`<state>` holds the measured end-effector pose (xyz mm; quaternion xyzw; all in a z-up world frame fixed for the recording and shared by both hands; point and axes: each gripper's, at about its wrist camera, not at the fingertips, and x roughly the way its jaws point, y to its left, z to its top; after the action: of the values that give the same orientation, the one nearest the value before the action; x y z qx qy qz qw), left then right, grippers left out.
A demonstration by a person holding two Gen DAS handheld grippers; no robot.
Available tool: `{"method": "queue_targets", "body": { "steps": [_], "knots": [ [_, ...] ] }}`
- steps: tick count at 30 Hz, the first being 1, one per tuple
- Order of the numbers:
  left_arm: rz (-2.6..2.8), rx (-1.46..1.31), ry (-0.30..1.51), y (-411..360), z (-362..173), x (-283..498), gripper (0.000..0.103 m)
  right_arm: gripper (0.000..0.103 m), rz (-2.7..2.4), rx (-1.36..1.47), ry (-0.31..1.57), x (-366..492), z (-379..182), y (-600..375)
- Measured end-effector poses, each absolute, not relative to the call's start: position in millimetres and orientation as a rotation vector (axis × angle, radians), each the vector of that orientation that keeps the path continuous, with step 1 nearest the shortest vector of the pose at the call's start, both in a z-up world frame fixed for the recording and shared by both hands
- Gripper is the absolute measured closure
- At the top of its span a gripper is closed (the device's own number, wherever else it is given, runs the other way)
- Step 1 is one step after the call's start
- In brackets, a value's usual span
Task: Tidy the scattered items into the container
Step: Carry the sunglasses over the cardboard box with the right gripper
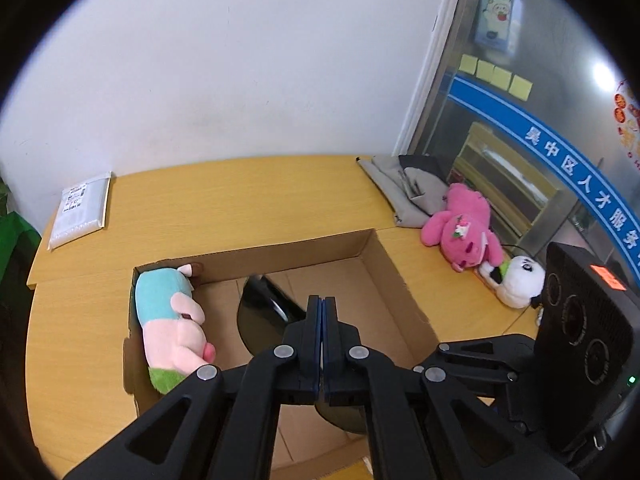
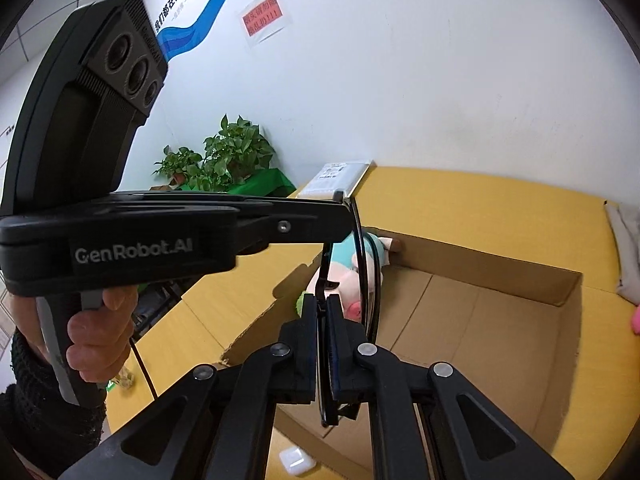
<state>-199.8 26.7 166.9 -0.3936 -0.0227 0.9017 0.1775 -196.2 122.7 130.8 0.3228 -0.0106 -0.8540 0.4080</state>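
An open cardboard box (image 1: 396, 276) stands on the yellow table; it also shows in the right wrist view (image 2: 568, 292). A pink and blue plush pig (image 1: 168, 320) lies inside along its left wall. Both grippers hold a pair of black-framed glasses (image 1: 260, 316) above the box. My left gripper (image 1: 322, 304) is shut on the glasses' temple arm. My right gripper (image 2: 322, 300) is shut on the glasses (image 2: 366, 280) at the frame. A pink plush bear (image 1: 464, 232) and a white panda plush (image 1: 520, 284) lie on the table right of the box.
A white padded mailer (image 1: 80, 208) lies at the table's far left corner. Folded grey cloth (image 1: 404, 188) lies at the far right by the glass door. A small white case (image 2: 294, 460) sits near the box's front. Potted plants (image 2: 224, 156) stand beyond the table.
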Motion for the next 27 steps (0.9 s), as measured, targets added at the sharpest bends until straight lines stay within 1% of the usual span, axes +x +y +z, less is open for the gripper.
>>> {"method": "queue_targets", "body": {
  "steps": [8,18,27],
  "knots": [
    [2.524,-1.189,-0.08,21,136,-249,0.103,0.098,-2.14,0.866,-0.053,-245,108,121],
    [2.45,-1.361,-0.122,16,77,-307,0.103,0.098,-2.126,0.955,-0.057,-291,66,119],
    [2.443,-1.485,-0.139,10,28,-357,0.103,0.098,-2.102,1.046,-0.102,-334,26,109]
  ]
}}
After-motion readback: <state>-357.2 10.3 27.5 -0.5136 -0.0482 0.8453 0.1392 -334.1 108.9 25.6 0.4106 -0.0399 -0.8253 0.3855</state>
